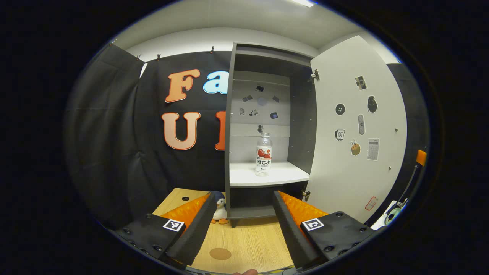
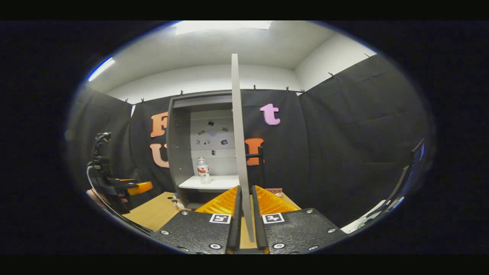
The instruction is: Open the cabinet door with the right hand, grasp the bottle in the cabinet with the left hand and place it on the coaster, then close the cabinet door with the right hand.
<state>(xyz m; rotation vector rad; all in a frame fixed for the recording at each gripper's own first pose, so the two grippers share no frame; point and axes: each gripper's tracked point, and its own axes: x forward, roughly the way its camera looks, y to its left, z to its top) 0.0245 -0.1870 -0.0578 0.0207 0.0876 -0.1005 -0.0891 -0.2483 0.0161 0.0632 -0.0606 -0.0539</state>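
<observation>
The right claw (image 2: 244,214) grips the open door (image 2: 238,152) edge. The left claw (image 1: 242,225), released, should advance straight toward twelve o'clock to the bottle (image 1: 263,154), upright on the shelf (image 1: 267,177).

Recording booth: black cloth walls (image 1: 114,152) (clipped up), cabinet (image 1: 267,114), table (image 1: 244,240).
</observation>
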